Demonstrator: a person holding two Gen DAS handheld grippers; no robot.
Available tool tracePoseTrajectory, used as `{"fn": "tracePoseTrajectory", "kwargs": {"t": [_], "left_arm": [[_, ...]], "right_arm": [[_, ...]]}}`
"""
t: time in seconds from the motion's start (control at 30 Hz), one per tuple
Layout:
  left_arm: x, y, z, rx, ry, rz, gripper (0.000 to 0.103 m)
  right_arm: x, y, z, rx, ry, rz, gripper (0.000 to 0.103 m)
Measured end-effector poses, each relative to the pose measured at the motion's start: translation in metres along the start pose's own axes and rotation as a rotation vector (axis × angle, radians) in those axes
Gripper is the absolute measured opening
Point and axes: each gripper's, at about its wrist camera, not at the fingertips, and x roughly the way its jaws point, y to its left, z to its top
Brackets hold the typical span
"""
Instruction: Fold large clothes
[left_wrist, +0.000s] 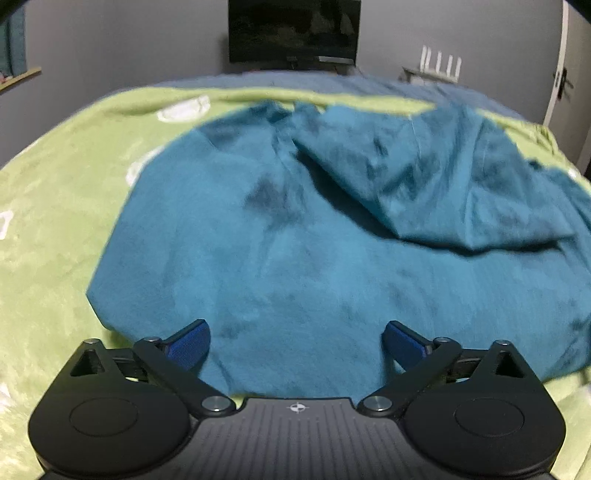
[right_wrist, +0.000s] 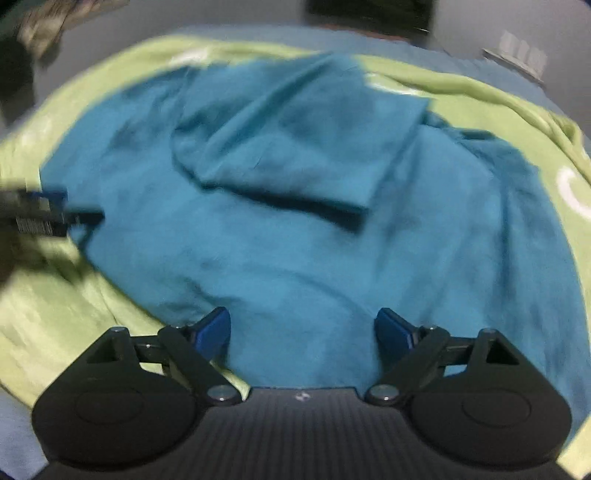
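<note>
Both grippers are hanging over a teal garment, jaws spread wide and holding nothing. At the bottom centre of the left wrist view, the left gripper (left_wrist: 297, 341) is pointing down at the near hem, its blue pads (left_wrist: 192, 341) standing well apart with only cloth showing beneath them. At the bottom centre of the right wrist view, the right gripper (right_wrist: 303, 334) is doing the same, empty and wide.

Filling the middle of both frames, the teal garment (left_wrist: 288, 258) is lying spread on a green blanket (left_wrist: 48, 229). Further back, towards the upper right of the left view, a folded-over flap (left_wrist: 424, 173) is resting on the body of the garment, casting a shadow along its edge.

Judging from this, the next fold is being set up. Doing it well probably means pinching the near hem at two matched points, lifting evenly, and laying it straight over the flap without dragging the blanket.

Motion blur is softening the right view, so the dark shape at its left edge may be the other gripper.

At the top, a dark screen (left_wrist: 293, 31) is standing against a grey wall.
</note>
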Motion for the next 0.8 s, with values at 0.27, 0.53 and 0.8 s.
{"fn": "tracePoseTrajectory", "kwargs": {"t": [0.27,0.53,0.8], "left_arm": [[0.006,0.037,0.006,-0.188,-0.025,0.028,0.1],[0.002,0.034,0.006,-0.167,-0.03,0.034,0.102],[-0.004,0.031,0.002,-0.157,-0.024,0.034,0.102]], "right_arm": [[-0.025,-0.098,-0.037,0.623,-0.023,-0.101,0.083],[-0.08,-0.123,-0.07,0.903,-0.267,-0.204,0.081],[-0.08,-0.131,-0.096,1.171,-0.142,-0.207,0.083]]}}
